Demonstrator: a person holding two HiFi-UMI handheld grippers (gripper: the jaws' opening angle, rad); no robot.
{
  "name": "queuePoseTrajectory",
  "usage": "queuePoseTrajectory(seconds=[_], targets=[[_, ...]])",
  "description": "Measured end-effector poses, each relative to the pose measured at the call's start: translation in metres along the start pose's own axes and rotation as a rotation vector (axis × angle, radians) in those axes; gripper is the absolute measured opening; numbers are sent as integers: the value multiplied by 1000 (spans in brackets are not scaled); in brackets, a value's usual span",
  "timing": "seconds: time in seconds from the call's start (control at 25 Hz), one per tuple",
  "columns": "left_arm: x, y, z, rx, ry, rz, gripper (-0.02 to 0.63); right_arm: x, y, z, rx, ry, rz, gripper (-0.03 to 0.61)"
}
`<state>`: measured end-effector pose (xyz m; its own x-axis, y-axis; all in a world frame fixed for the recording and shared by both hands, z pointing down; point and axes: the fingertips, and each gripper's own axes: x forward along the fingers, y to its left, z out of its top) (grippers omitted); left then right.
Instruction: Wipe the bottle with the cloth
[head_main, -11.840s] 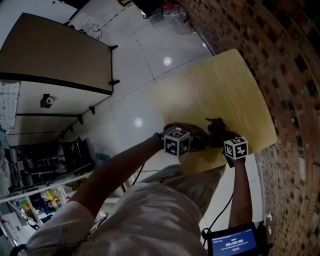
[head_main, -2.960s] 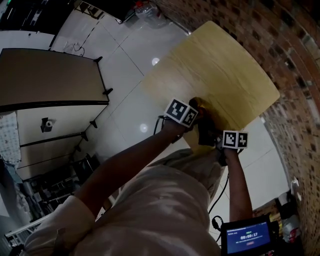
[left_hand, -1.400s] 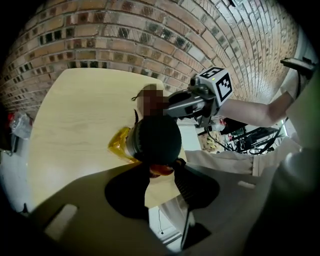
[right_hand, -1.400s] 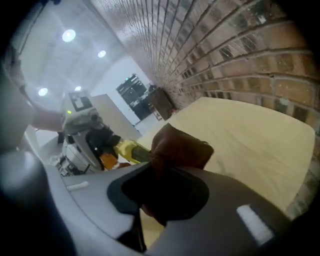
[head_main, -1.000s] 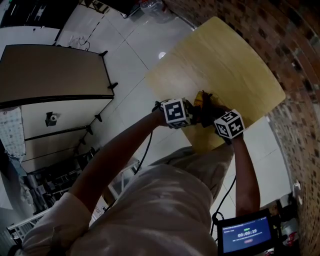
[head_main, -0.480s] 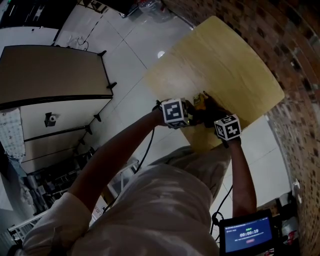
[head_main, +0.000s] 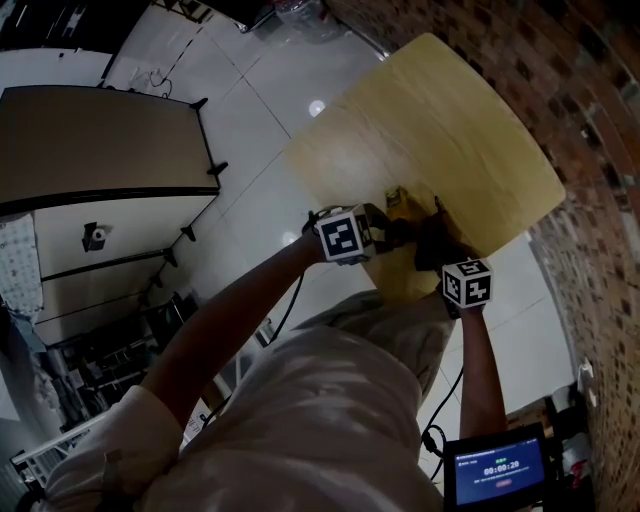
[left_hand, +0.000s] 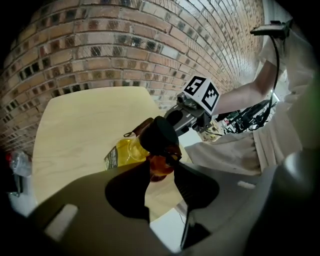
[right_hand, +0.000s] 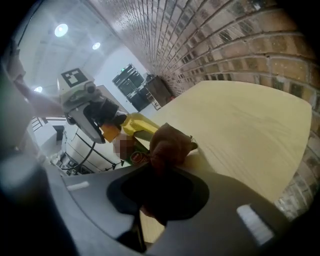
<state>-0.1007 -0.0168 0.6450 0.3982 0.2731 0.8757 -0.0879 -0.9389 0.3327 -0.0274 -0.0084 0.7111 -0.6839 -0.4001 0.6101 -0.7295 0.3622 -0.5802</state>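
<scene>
A bottle of yellow liquid (left_hand: 126, 149) with an orange cap (left_hand: 159, 166) is held tilted just over the pale wooden table (head_main: 450, 130). My left gripper (left_hand: 159, 171) is shut on its capped end. In the right gripper view, that gripper (right_hand: 102, 119) holds the cap at the left, with the yellow bottle (right_hand: 139, 125) running toward me. My right gripper (right_hand: 157, 172) is shut on a bunched brown cloth (right_hand: 169, 144), which presses on the bottle's side by its label. In the head view both grippers meet at the table's near edge, cloth (head_main: 432, 238) beside bottle (head_main: 396, 200).
A brick wall (head_main: 560, 70) runs along the table's far and right sides. White tiled floor (head_main: 260, 110) lies to the left, with a dark-topped cabinet (head_main: 100, 140) beyond. A small screen (head_main: 497, 472) sits at the person's right hip.
My right gripper with the cloth has drawn back toward the table's near edge, sliding along the bottle. The left gripper has shifted only slightly and keeps its hold.
</scene>
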Motion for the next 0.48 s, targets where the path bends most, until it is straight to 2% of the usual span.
queuePoseTrajectory(seconds=[0.28,0.48], targets=[[-2,-1,-9,-30,33,9,179,5,31,21,-89,-50,31,66],[-14,1,-10,-25,30,61,227,4,39,27,-113,-82,16,66]])
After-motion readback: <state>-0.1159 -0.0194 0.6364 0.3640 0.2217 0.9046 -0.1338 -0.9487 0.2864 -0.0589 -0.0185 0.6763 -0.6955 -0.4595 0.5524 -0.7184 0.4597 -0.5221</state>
